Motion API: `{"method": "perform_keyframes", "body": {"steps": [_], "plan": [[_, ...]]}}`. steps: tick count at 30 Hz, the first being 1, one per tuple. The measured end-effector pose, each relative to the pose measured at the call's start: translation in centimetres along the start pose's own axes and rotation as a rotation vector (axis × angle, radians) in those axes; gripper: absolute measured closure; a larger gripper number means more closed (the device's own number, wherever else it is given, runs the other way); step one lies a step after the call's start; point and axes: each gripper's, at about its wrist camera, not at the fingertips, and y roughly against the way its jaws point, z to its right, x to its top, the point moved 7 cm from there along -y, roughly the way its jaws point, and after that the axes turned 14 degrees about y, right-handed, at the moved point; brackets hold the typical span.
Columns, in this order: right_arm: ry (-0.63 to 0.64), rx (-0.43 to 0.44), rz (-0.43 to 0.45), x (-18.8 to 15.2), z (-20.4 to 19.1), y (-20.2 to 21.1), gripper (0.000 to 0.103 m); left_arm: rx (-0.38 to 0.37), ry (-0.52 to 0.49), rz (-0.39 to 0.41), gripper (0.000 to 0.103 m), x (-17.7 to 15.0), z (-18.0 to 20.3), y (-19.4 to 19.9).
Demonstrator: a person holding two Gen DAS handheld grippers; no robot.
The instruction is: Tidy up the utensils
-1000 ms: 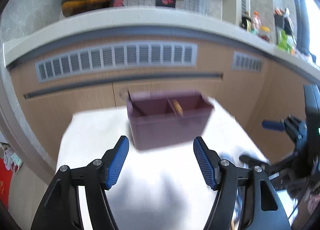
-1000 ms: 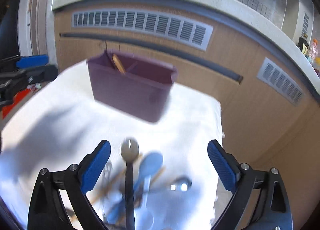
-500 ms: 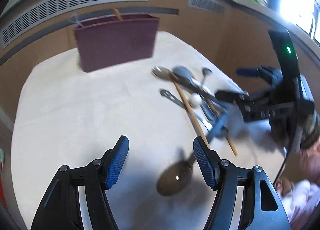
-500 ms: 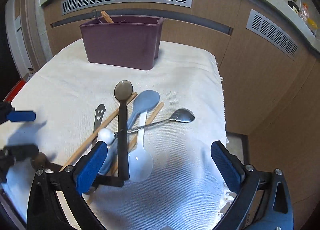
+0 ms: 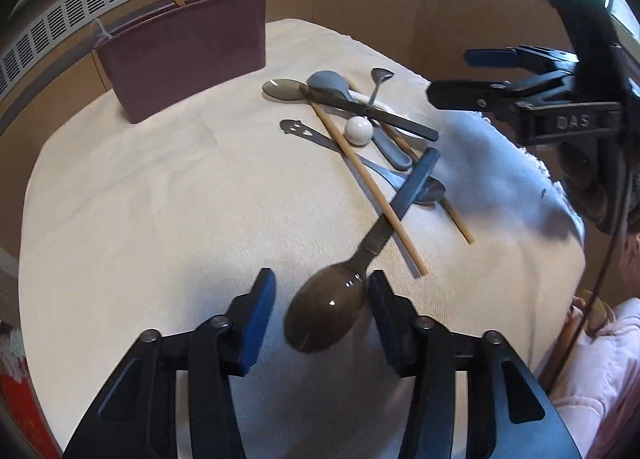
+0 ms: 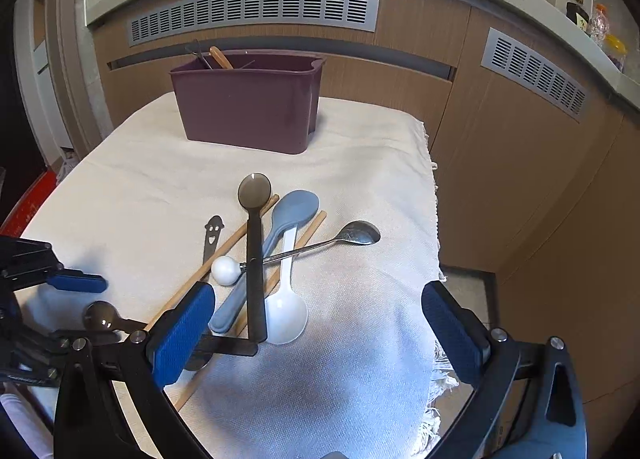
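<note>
A brown spoon (image 5: 326, 311) with a dark handle lies on the cream cloth (image 5: 140, 199), its bowl between the fingers of my left gripper (image 5: 322, 317). The jaws are closing; the right pad is at the bowl's edge and the left pad stands clear. Beyond it lies a heap of utensils: a grey-blue spoon (image 6: 292, 211), a white spoon (image 6: 286, 311), a black-handled spoon (image 6: 254, 259), a ball-ended metal spoon (image 6: 360, 233) and wooden chopsticks (image 5: 360, 175). My right gripper (image 6: 318, 333) hangs wide open above the heap's near end. The maroon caddy (image 6: 248, 103) stands at the far edge with some utensils in it.
The cloth's fringed edge (image 6: 434, 187) drops off on the right, toward wooden cabinet panels (image 6: 500, 147). A person's pink sleeve (image 5: 592, 359) shows at the lower right of the left wrist view. A smiley-faced metal utensil (image 6: 212, 235) lies left of the heap.
My left gripper tipped down from facing the caddy, dropped to the cloth and narrowed its jaws around the brown spoon's bowl. The right gripper shifted over the heap, still wide open.
</note>
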Motion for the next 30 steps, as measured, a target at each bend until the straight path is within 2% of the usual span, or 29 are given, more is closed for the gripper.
{"method": "perform_keyframes", "body": {"steps": [5, 10, 13, 14, 15, 19, 25, 29, 30], "plan": [[0.012, -0.003, 0.023, 1.0, -0.2, 0.4, 0.001, 0.027, 0.010, -0.004, 0.063, 0.1, -1.0, 0.3], [0.049, 0.015, 0.020, 3.2, -1.6, -1.7, 0.002, 0.174, 0.076, 0.050, 0.063, 1.3, -5.4, 0.8], [0.097, 0.047, -0.001, 4.9, -3.0, -3.8, 0.022, 0.245, 0.124, 0.070, 0.063, 2.2, -8.3, 1.1], [0.110, 0.060, -0.012, 5.5, -3.4, -4.6, 0.033, 0.275, 0.140, 0.079, 0.063, 2.4, -9.4, 1.1], [0.118, 0.078, -0.024, 6.0, -3.7, -5.6, 0.040, 0.311, 0.157, 0.088, 0.063, 2.7, -10.4, 1.2], [0.110, 0.117, -0.079, 7.3, -4.1, -9.1, 0.049, 0.395, 0.249, 0.123, 0.063, 3.4, -14.4, 1.7], [0.157, 0.076, -0.125, 7.8, -4.5, -11.7, 0.049, 0.359, 0.395, 0.118, 0.061, 2.3, -17.6, 3.4], [0.216, 0.083, -0.132, 7.6, -5.7, -11.8, 0.049, 0.275, 0.468, 0.075, 0.057, 0.9, -17.0, 3.8], [0.220, 0.098, -0.141, 7.4, -5.9, -11.9, 0.052, 0.250, 0.483, 0.065, 0.057, 0.7, -16.6, 3.8]]}}
